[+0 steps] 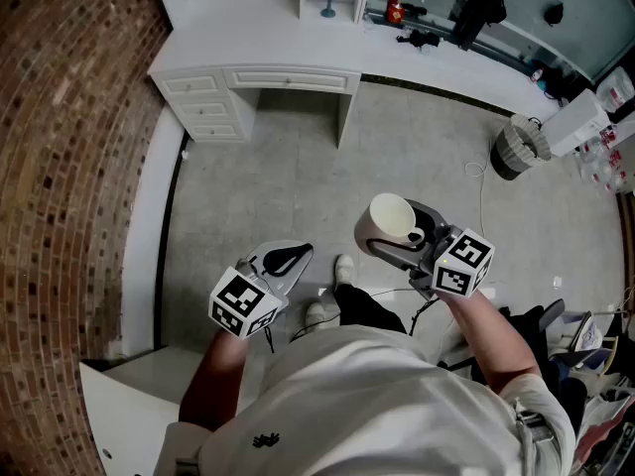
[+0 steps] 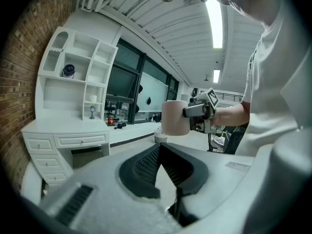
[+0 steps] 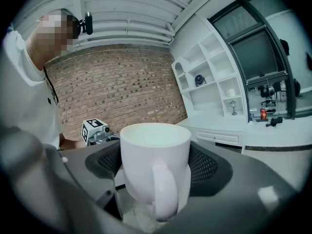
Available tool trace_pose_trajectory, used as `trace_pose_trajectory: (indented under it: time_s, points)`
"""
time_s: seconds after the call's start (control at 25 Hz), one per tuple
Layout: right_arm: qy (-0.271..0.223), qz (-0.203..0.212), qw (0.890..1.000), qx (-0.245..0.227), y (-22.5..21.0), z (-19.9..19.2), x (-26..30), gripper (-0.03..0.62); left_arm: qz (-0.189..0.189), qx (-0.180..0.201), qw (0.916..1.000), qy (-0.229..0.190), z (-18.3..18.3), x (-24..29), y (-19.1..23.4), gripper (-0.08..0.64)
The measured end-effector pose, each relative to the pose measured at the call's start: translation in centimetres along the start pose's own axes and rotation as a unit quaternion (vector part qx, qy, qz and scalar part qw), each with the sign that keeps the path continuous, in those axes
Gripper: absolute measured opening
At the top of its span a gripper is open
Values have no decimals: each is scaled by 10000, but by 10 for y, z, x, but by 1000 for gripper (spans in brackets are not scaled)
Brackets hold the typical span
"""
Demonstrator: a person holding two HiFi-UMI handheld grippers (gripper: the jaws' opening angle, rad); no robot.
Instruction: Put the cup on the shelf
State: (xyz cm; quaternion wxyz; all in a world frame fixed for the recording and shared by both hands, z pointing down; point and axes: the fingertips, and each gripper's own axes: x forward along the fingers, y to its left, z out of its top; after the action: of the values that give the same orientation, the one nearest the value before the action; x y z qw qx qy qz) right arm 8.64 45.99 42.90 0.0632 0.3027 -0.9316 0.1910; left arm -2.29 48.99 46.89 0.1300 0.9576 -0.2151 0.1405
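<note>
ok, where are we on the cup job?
Done: the cup is picked up, clamped in the right gripper. In hand: it's out over the floor, well short of the shelf. Left: reach the shelf and set the cup down. The left gripper is shut and empty.

Brick wall (image 1: 60, 167) at left. White counter (image 1: 248, 38) with drawers. Grey floor (image 1: 298, 177). Dark-framed windows (image 2: 124, 77). Ribbed white ceiling (image 2: 146, 9), strip light (image 2: 214, 18) lit. Round bin (image 1: 518, 147).

The right gripper (image 1: 402, 238) is clamping the cup (image 1: 389, 218) between wide jaws; the left gripper (image 1: 286, 260), jaws together, is hovering left of the cup.
</note>
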Motion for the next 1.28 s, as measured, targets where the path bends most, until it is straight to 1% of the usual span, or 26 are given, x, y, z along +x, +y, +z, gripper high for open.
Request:
trace_pose_trajectory:
  time_s: [0.16,0.36,0.48,0.64,0.8,1.0,1.12,1.28]
  points:
    - [79,85,9997,-233,-28,18,16,425,61,141,9999,-54,16,15,19,6]
    - [72,273,9989,-365,-70,42,39,425,225,150,9996,-85,39,35,52,6]
    - [160,342,9986,-366,-105,59,51,425,208,61,9997,-106,58,55,73,6]
    - [338,471,9980,-266,-158,78,59,425,178,148,9997,-24,85,89,97,6]
    - [373,417,9975,-424,-215,99,63,425,156,-18,9999,-42,104,126,120,6]
    - [402,451,9960,-660,-267,119,72,425,194,-140,9997,-93,118,166,147,6]
    - [379,499,9955,-717,-286,131,81,425,139,-44,9998,-140,131,182,154,6]
    - [310,582,9952,-728,-297,146,92,425,40,90,9999,-126,143,193,161,6]
